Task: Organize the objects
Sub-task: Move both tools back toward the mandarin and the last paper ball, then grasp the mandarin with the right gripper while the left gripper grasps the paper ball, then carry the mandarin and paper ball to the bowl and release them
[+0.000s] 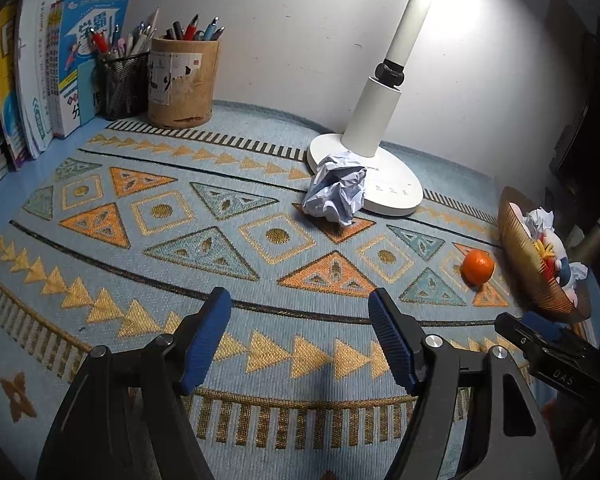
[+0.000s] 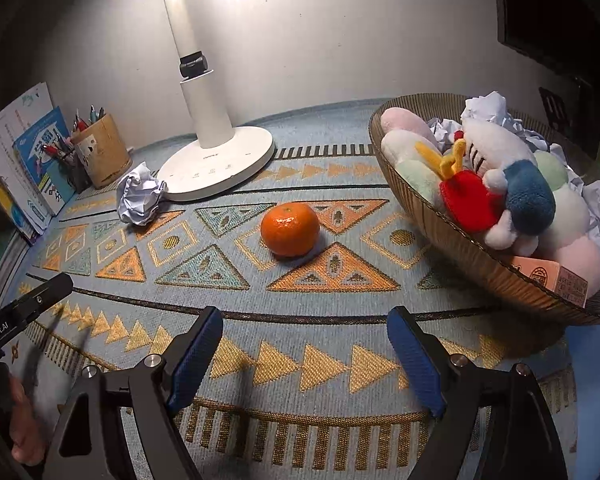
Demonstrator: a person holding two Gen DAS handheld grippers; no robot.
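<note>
Desk lamp (image 2: 204, 92) is the only light: hot glare on wall behind it, corners fall to black. Strong fisheye bending at edges; centre sharp.

from my left tongs' camera, the bowl (image 1: 528, 256) at three o'clock is cut by the dark rim, its contents too squeezed to sort. the lamp (image 1: 404, 36) loses its head off the top. the books (image 1: 24, 80) at ten o'clock run off-frame, their print unreadable. my right tongs' camera hides the pink box (image 2: 552, 280) partly under the plush toy (image 2: 500, 192).
</note>
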